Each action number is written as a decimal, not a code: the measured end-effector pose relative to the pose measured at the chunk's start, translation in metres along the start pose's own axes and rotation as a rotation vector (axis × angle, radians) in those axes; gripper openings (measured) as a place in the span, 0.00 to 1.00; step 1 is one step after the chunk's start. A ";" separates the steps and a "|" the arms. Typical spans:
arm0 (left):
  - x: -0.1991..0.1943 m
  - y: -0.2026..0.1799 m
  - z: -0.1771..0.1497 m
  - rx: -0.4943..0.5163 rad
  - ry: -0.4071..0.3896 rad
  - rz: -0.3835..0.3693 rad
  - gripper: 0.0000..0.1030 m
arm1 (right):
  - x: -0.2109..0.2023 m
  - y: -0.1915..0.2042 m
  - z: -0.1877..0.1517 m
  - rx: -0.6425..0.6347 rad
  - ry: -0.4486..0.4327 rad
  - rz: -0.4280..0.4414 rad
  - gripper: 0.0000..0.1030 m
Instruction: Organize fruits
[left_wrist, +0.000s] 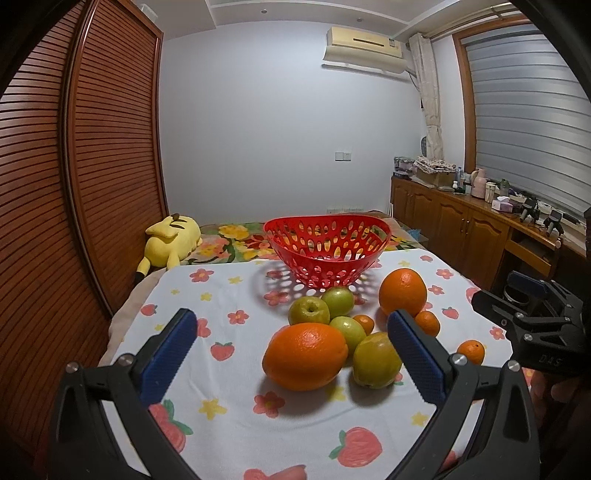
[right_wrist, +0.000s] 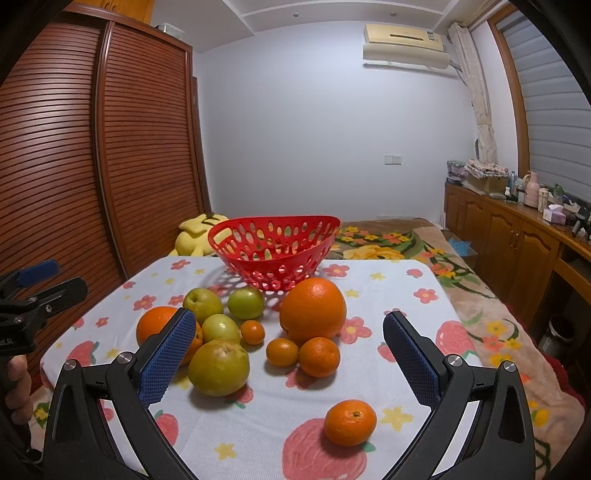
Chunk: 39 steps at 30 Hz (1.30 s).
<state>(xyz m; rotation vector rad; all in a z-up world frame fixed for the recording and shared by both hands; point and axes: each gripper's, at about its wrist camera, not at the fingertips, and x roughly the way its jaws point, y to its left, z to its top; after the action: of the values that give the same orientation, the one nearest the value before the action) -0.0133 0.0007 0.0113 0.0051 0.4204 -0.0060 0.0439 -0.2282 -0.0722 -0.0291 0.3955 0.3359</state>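
A red perforated basket (left_wrist: 327, 245) stands empty at the table's far side; it also shows in the right wrist view (right_wrist: 275, 249). In front of it lie two large oranges (left_wrist: 306, 355) (left_wrist: 403, 291), several green apples (left_wrist: 308, 311) (left_wrist: 376, 360) and several small tangerines (right_wrist: 350, 422) (right_wrist: 319, 356). My left gripper (left_wrist: 291, 350) is open, its jaws either side of the near large orange, above the cloth. My right gripper (right_wrist: 290, 354) is open and empty above the tangerines. The large oranges also show in the right wrist view (right_wrist: 313, 309) (right_wrist: 157, 325).
The table has a white cloth (left_wrist: 229, 369) with strawberry and flower prints. Behind it is a bed with a yellow plush toy (left_wrist: 171, 240). A slatted wooden wardrobe (left_wrist: 74, 166) stands left, a wooden cabinet (left_wrist: 461, 221) with clutter right.
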 end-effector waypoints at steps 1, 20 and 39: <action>0.000 0.000 0.000 -0.001 0.000 -0.001 1.00 | 0.000 0.000 0.000 0.000 0.000 0.000 1.00; -0.001 -0.002 0.001 0.001 -0.002 -0.002 1.00 | 0.000 0.000 0.001 0.001 -0.001 -0.001 1.00; -0.003 -0.008 0.001 0.007 0.000 -0.006 1.00 | -0.002 0.001 0.003 0.003 0.005 0.001 1.00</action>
<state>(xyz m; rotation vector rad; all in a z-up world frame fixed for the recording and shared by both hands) -0.0155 -0.0070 0.0133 0.0106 0.4203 -0.0129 0.0432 -0.2278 -0.0692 -0.0265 0.4010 0.3363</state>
